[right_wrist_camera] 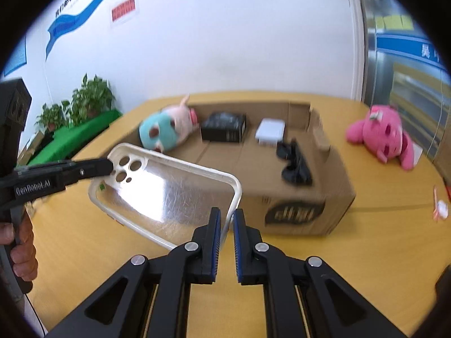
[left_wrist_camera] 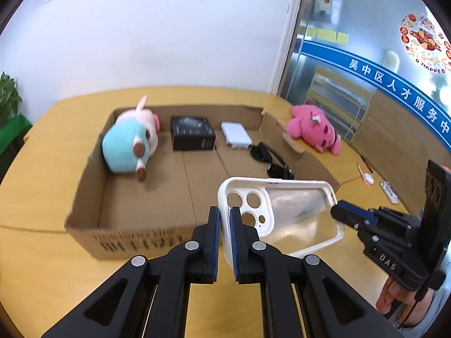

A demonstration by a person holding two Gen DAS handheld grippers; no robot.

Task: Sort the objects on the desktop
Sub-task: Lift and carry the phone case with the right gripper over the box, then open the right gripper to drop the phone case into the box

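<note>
While both grippers meet over the near part of the yellow wooden table, a white-rimmed clear phone case hangs in the air between them, above the table and just in front of the cardboard box. The left gripper is clamped on the case's camera-hole end, its blue pads pressed to either side of the rim. The right gripper is at the opposite short end — its pads stand narrowly apart around the rim, and whether they actually pinch it I cannot tell.

Inside the low, open box lie a blue-and-pink plush toy at the left, a black carton beside it, a small white device next along, and dark sunglasses toward the right side. On the table to the right of the box, a pink plush bear lies on its own, with a few small white items nearer the table's right edge.

Behind the table stands a plain white wall bearing a red notice and a blue banner. Potted green plants sit on a green-covered stand in the left corner — to the right is a glass partition with a blue strip of Chinese lettering and a festive sticker.
</note>
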